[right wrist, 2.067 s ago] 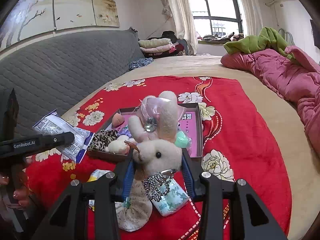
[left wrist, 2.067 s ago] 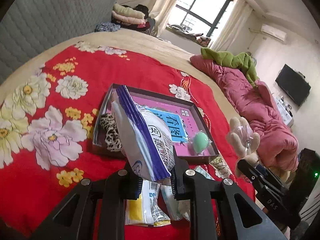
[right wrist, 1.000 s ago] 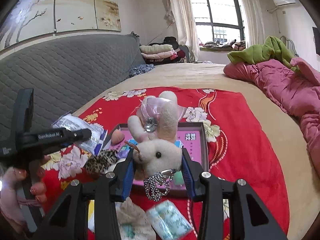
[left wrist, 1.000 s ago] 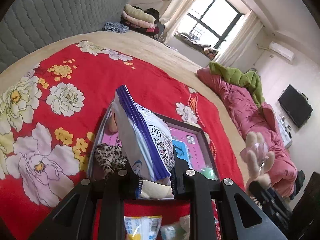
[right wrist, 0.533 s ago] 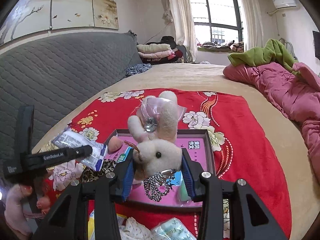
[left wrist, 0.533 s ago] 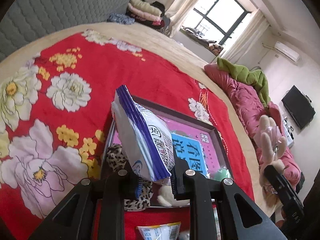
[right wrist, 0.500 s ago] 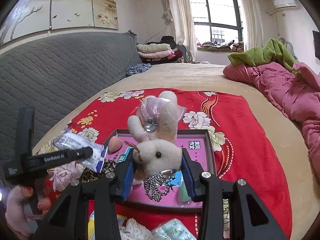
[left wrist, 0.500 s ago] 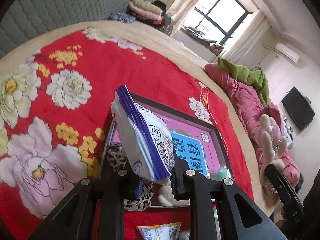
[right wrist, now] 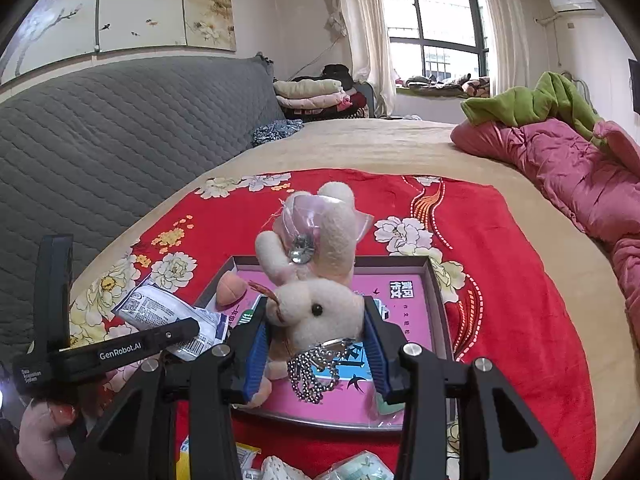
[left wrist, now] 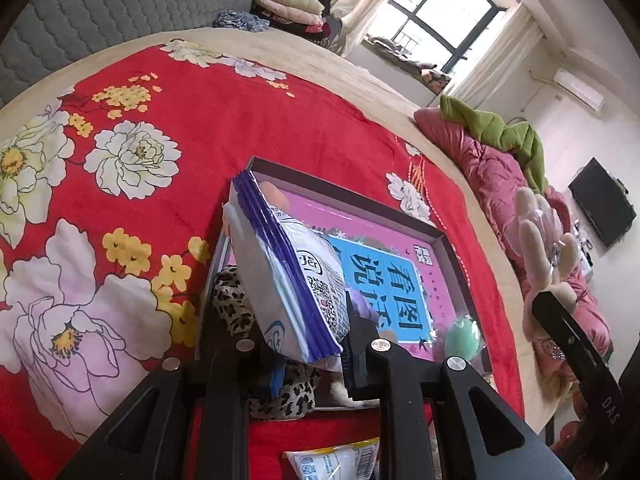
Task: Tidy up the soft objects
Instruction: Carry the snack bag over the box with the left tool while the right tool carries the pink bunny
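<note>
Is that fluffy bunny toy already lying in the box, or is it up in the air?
In the air. The right tongs grip the bunny toy above the box.

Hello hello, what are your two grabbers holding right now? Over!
Left gripper shut on tissue pack. Right gripper shut on plush bunny. Both over the pink-lined box. Nothing blocking.

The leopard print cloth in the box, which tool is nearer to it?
Left. The left tool, shut on a tissue pack, hangs right over the leopard print cloth. The right tool, holding the plush bunny, is further along the box.
</note>
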`<state>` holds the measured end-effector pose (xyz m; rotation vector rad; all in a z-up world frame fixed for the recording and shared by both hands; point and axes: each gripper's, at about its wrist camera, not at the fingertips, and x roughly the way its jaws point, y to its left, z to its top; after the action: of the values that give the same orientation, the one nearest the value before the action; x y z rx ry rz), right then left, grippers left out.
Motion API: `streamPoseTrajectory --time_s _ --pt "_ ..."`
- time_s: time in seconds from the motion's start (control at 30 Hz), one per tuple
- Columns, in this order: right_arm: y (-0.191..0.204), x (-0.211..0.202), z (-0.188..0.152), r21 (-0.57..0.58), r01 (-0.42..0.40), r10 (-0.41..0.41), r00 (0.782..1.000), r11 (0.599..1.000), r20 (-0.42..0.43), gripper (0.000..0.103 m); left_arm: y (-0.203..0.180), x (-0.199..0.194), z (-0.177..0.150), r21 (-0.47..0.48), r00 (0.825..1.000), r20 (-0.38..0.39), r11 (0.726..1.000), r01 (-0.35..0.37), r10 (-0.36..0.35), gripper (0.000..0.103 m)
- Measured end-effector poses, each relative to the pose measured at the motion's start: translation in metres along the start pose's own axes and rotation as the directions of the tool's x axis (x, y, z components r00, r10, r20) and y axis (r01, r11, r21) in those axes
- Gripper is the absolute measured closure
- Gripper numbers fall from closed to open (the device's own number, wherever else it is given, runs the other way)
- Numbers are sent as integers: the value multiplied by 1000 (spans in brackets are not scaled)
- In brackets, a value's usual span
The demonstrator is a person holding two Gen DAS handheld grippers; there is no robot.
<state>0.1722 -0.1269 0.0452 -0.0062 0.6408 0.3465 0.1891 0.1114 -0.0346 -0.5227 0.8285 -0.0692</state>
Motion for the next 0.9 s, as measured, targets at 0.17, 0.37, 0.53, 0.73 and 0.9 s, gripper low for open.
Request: streamPoseTrajectory --time_s 0.17,0.37,0.53,0.73,0.9 --pt "0 7 -2 1 1 -1 1000 1000 -16 60 6 5 -3 -11 1000 -24 1000 -6 6 81" --pt "1 17 -5 5 -28 28 998 1000 -48 60 8 10 -4 -19 999 -39 1000 9 -9 81" --pt "2 27 -13 -1 -38 37 995 999 -88 60 6 14 -7 -10 999 -51 1000 10 -11 81" --pt "1 37 -23 -2 -24 24 991 1000 -130 60 3 18 -9 8 998 -63 1000 15 -14 81" --pt "1 43 -29 -19 -32 29 988 999 -154 60 0 23 -12 9 996 -84 999 42 -41 81"
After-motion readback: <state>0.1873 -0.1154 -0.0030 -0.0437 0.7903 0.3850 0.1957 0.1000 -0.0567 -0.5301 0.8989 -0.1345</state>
